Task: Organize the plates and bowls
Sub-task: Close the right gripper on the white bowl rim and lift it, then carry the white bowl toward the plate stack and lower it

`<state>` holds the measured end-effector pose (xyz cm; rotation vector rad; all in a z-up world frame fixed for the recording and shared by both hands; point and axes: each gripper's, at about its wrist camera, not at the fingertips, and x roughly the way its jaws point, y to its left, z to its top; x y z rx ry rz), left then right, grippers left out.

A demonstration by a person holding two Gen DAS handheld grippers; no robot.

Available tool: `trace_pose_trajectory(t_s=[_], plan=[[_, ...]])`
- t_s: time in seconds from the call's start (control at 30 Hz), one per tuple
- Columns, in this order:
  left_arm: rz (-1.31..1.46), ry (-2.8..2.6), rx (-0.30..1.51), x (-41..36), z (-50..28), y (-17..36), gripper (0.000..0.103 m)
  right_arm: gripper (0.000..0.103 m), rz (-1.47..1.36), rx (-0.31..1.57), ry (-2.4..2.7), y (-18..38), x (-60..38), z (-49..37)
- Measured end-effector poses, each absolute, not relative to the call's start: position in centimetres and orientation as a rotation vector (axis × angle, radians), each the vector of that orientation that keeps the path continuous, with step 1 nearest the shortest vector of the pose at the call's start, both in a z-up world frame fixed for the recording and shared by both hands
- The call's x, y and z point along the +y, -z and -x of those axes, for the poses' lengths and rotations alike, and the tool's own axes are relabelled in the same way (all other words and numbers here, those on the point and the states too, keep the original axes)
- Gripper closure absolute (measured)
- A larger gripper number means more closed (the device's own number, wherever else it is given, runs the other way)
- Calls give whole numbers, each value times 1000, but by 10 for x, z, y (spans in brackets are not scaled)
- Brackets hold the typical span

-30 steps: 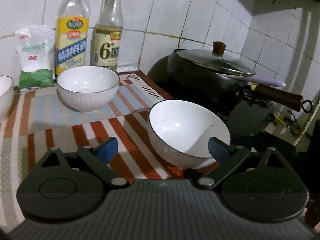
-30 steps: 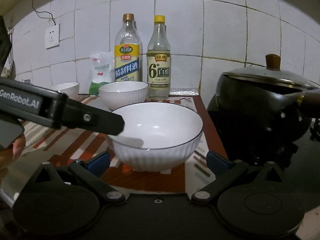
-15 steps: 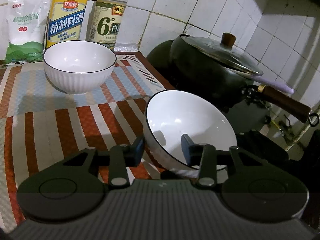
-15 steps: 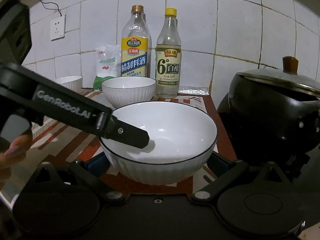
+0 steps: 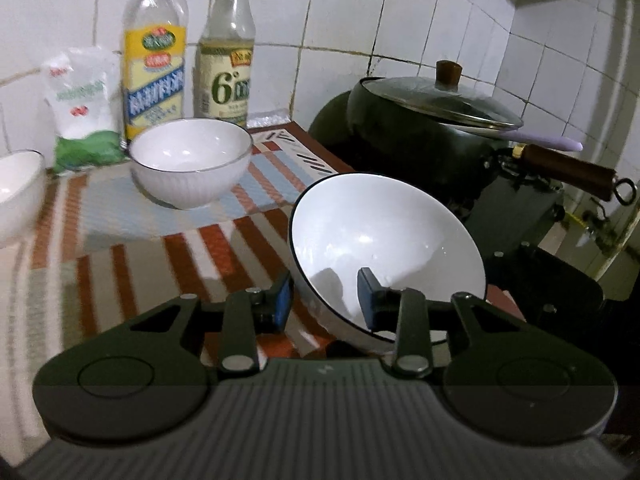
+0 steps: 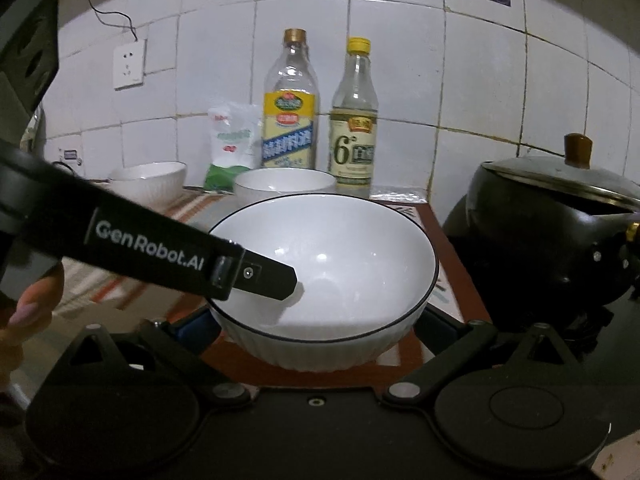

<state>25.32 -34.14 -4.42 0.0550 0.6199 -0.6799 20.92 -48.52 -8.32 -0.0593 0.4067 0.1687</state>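
the left gripper [image 5: 326, 296] had its jaws closing in just now, and they sat clamped on the rim of the large white bowl [image 5: 384, 248] — one blue pad outside the wall, the other inside the basin. the bowl was tipped up toward the camera in that grip, its dark-edged rim tilted and its far side over the edge of the striped mat [image 5: 132, 248], close to the black pot [image 5: 420, 140] with the glass lid.

from the right wrist view the same large white bowl [image 6: 332, 272] filled the middle, with the left gripper's finger [image 6: 264, 276] reaching over its rim from the left. the right gripper [image 6: 316, 328] sat low behind the bowl; its pads were mostly hidden by the bowl's ribbed wall, spread to either side of it, and whether they pressed on it could not be told.

a second bowl [image 5: 192, 160] stood upright farther back on the mat, and a third bowl [image 5: 16, 196] showed at the left edge. behind them, against the tiled wall, stood a yellow-labelled bottle [image 5: 154, 60], a vinegar bottle [image 5: 226, 52] and a salt bag [image 5: 82, 104] — all upright. a person's fingers [image 6: 32, 300] showed at the left edge of the right wrist view.
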Motion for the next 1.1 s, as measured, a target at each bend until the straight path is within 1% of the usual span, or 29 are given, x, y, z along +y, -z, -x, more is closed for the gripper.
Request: trace_pose_trajectory(t_s=[0.33,0.6,0.87,1.1], plan=[[-89,617,604,-292,-220,23,70,0,16,426,-198,66,-434,-185],[-113,567,618,-243,-201,12,70,0,62,436,-254,53,-387,-172],[-110,511,648,-205,-205,19,70,0,72,456,-313,57,-352,-179],[-100,484,675,-190,-220,27,70,0,71,466,-342,65,-337,-193]])
